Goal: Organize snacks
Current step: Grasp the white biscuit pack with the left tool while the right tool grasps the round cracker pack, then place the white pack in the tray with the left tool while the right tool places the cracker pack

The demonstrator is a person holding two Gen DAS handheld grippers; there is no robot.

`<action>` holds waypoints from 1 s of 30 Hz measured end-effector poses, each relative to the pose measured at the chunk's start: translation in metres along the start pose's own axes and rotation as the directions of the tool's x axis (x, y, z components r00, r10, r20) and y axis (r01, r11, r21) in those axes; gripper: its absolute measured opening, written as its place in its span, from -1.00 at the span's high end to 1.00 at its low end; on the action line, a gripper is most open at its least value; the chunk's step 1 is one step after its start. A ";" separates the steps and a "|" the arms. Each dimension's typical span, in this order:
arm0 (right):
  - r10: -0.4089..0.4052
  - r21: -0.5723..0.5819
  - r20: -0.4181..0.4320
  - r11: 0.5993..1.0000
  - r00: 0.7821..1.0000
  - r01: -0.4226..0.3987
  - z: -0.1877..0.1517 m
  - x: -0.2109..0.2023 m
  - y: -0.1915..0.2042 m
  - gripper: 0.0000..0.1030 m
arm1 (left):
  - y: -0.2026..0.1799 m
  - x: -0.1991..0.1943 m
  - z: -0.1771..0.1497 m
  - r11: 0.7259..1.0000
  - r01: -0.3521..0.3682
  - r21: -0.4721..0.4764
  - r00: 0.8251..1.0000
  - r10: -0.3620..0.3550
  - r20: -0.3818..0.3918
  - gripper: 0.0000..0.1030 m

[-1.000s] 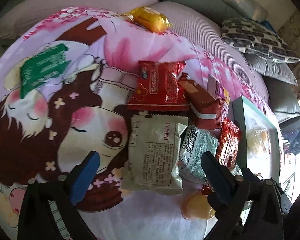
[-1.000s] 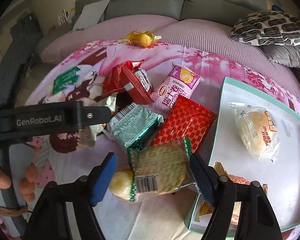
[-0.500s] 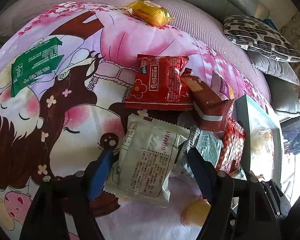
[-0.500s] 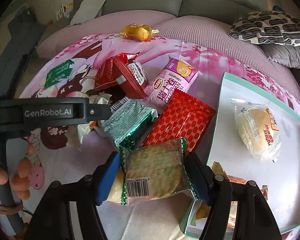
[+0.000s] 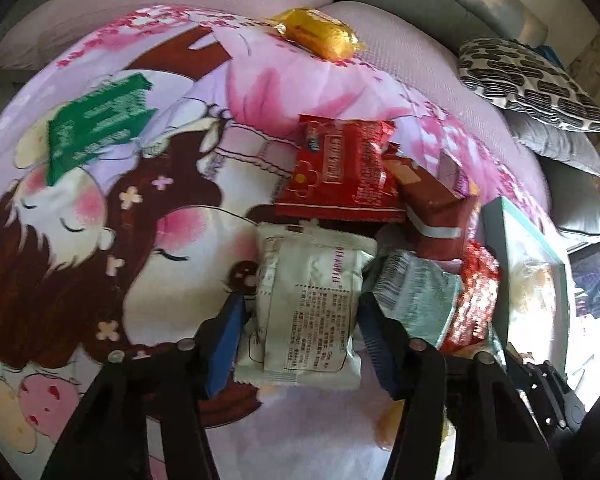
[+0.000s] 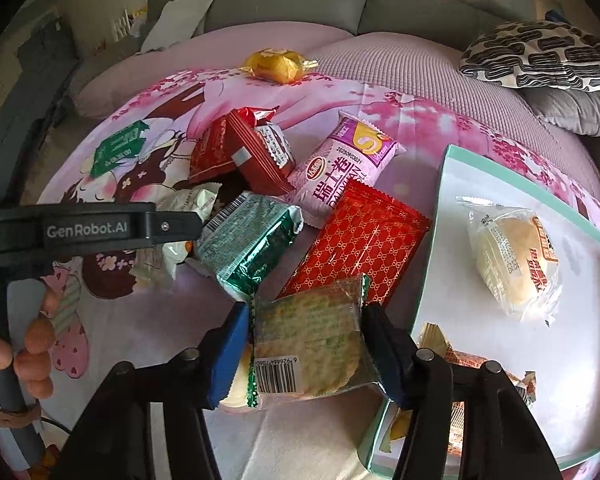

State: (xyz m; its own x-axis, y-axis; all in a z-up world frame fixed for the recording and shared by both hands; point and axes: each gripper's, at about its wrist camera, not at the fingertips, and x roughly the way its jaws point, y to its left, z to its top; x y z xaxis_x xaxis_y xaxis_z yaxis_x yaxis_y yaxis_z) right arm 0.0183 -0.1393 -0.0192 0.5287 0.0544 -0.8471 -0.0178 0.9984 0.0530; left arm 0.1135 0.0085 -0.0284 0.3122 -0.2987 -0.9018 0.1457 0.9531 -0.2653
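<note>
Since the earlier frames both claws have been closing on packets in the snack pile. The left gripper (image 5: 300, 336) now has its blue pads (image 5: 224, 340) pressed against the sides of a white snack packet (image 5: 308, 304), which lies printed side up on the cartoon-print blanket (image 5: 100, 240). The right gripper (image 6: 306, 344) has its jaws drawn in to the edges of a clear-wrapped cracker packet (image 6: 312, 344), barcode toward the camera; both pads meet the wrapper. This packet rests on a yellowish snack (image 6: 236, 392) just left of the mint-rimmed tray (image 6: 432, 240). Beyond it lie a red patterned packet (image 6: 360, 240), a green foil packet (image 6: 248, 240), a pink roll packet (image 6: 340, 168) and dark red packets (image 6: 244, 152). A wrapped bun (image 6: 512, 260) lies on the tray. Far off sit a gold-wrapped snack (image 6: 276, 64) and, to the left, a flat green packet (image 5: 96, 136). A person's fingers (image 6: 32, 344) show at left.
</note>
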 end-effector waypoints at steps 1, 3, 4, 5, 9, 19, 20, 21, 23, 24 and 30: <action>0.000 0.000 0.000 1.000 1.000 0.000 0.000 0.000 0.000 -0.18 | 0.001 0.000 0.000 0.999 -0.043 0.008 0.999 0.043 0.004 -0.05; 0.002 0.000 0.001 1.000 1.000 -0.002 0.000 0.000 0.000 -0.18 | 0.005 -0.001 -0.001 0.998 -0.062 0.010 0.998 0.062 0.008 -0.05; 0.003 0.001 0.001 1.000 1.000 -0.003 0.000 0.000 0.000 -0.18 | 0.006 -0.001 -0.001 0.998 -0.063 0.008 0.998 0.063 0.008 -0.05; 0.004 0.002 0.001 1.000 1.000 -0.004 0.000 -0.001 -0.001 -0.17 | 0.006 -0.001 -0.001 0.998 -0.069 0.009 0.998 0.068 0.009 -0.05; 0.006 0.007 0.002 1.000 1.000 -0.006 0.000 -0.001 -0.001 -0.15 | 0.002 0.003 -0.002 0.994 -0.107 0.034 0.994 0.107 0.010 -0.05; 0.001 0.013 0.015 1.000 1.000 -0.002 0.000 -0.006 -0.002 -0.10 | 0.002 -0.018 0.001 0.998 -0.064 0.017 0.995 0.063 0.073 -0.02; 0.003 0.016 0.019 1.000 1.000 -0.003 0.000 -0.008 -0.002 -0.09 | 0.000 -0.019 0.003 0.998 -0.058 0.016 0.995 0.057 0.081 -0.02; 0.003 0.019 0.026 1.000 1.000 -0.004 0.001 -0.010 -0.003 -0.09 | -0.001 -0.023 0.003 0.999 -0.051 0.014 0.994 0.049 0.093 -0.02; 0.004 0.025 0.044 1.000 0.999 -0.005 0.002 -0.016 -0.003 -0.09 | -0.001 -0.031 0.004 0.999 -0.043 0.014 0.993 0.042 0.113 -0.02; 0.007 0.027 0.054 1.000 0.999 -0.009 0.003 -0.018 -0.004 -0.09 | 0.000 -0.035 0.004 0.999 -0.041 0.012 0.992 0.039 0.124 -0.02; 0.026 0.038 0.120 0.999 0.992 -0.030 0.008 -0.039 -0.004 -0.09 | -0.004 -0.059 0.005 1.000 -0.021 0.010 0.978 0.019 0.209 -0.02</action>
State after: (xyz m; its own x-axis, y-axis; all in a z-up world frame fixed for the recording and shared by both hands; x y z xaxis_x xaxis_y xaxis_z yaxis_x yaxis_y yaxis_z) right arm 0.0044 -0.1457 0.0181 0.6261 0.0780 -0.7759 -0.0017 0.9951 0.0987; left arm 0.0992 0.0219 0.0276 0.5045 -0.2842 -0.8153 0.1480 0.9588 -0.2426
